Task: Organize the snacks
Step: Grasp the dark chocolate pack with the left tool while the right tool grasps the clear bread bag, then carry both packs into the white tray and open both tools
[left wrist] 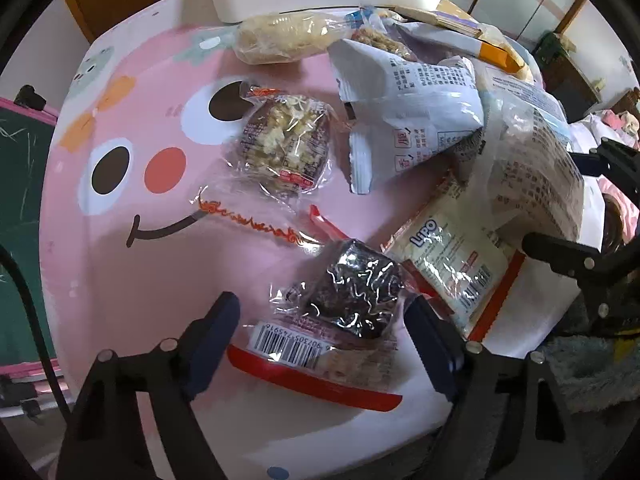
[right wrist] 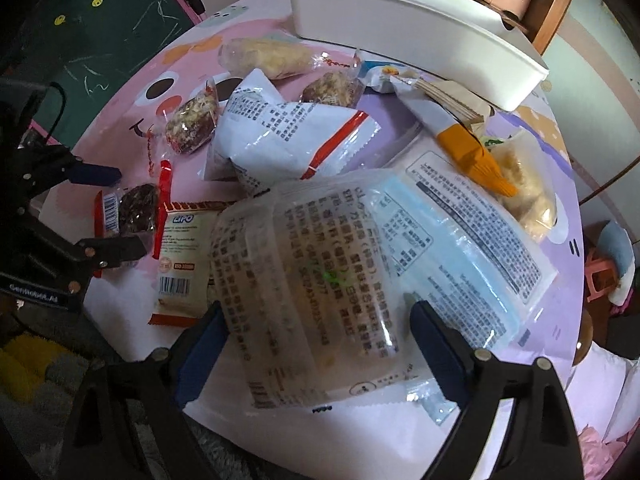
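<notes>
A dark chocolate cake in a clear wrapper [left wrist: 352,296] lies near the table's front edge, its barcode end toward me. My left gripper [left wrist: 324,340] points down over it with one finger on each side; the left pad stands clear of the wrapper, so the gripper is open. In the right wrist view, a large translucent bag with printed text [right wrist: 304,272] lies between the fingers of my right gripper [right wrist: 320,344], which is open wide around it. That view also shows the left gripper [right wrist: 108,212] straddling the dark cake [right wrist: 138,208]. The white bin [right wrist: 400,28] stands at the table's far side.
Several snack packets crowd the pink cartoon tablecloth [left wrist: 132,280]: a Lipo packet [left wrist: 452,264], a white crumpled bag [left wrist: 408,112], a nutty cake [left wrist: 288,140], a pale roll [left wrist: 280,36], a blue packet [right wrist: 460,240]. A green chalkboard [right wrist: 100,32] stands left of the table.
</notes>
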The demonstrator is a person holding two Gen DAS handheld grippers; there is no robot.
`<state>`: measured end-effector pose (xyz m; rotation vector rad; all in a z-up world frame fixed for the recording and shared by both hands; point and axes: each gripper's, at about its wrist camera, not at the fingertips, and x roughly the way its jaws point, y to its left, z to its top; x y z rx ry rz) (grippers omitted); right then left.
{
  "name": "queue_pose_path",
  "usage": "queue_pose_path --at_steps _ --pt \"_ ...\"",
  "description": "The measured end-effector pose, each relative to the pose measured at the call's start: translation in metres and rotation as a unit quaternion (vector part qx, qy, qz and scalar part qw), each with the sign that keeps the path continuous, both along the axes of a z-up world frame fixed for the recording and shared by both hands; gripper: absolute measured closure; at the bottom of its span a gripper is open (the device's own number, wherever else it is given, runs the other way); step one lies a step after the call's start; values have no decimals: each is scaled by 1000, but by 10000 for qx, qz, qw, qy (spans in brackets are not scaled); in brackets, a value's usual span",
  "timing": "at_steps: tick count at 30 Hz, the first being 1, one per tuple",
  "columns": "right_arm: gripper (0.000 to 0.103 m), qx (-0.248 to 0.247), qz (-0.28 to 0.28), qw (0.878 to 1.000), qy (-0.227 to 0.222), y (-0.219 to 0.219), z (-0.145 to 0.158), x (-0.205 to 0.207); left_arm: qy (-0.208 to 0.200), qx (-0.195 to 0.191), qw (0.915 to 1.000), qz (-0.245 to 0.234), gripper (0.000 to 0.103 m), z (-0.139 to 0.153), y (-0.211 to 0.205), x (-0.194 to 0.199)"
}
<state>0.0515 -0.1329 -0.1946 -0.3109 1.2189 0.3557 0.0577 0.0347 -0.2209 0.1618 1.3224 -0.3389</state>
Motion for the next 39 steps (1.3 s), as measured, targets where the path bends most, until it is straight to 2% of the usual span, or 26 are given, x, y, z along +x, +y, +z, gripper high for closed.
queue_pose_path --at_steps 4,10,11,12,13,19,25,29,33,39 --pt "19 0 63 10000 -35 1 -1 0 -16 35 10000 3 23 0 -5 -1" --pt "26 167 29 9999 -25 -1 1 -2 -67 17 9999 121 37 2 -15 7" --pt "28 175 31 9998 -30 -1 1 -2 -78 -9 9999 141 41 3 -16 6" --pt "28 171 33 9998 -41 -1 1 -3 -110 -88 9998 143 55 5 -16 5" --pt "30 178 27 9998 -47 -1 2 -3 -128 -291 9994 124 60 8 -17 3" --pt "32 252 -65 9996 -50 -5 5 -6 -145 -380 9984 396 61 11 -18 0" --pt "33 333 -176 9991 -218 -12 16 -12 -335 -742 9945 664 62 26 0 -3" --pt "33 390 -220 9984 -344 -16 25 -12 -557 -767 9931 686 61 48 -1 -9" --pt "33 493 -230 9969 -576 -18 47 -13 -795 -789 9914 676 61 79 -4 -9" --pt "33 599 -414 9893 -1262 -29 107 11 -1609 -695 9812 807 61 160 -9 18"
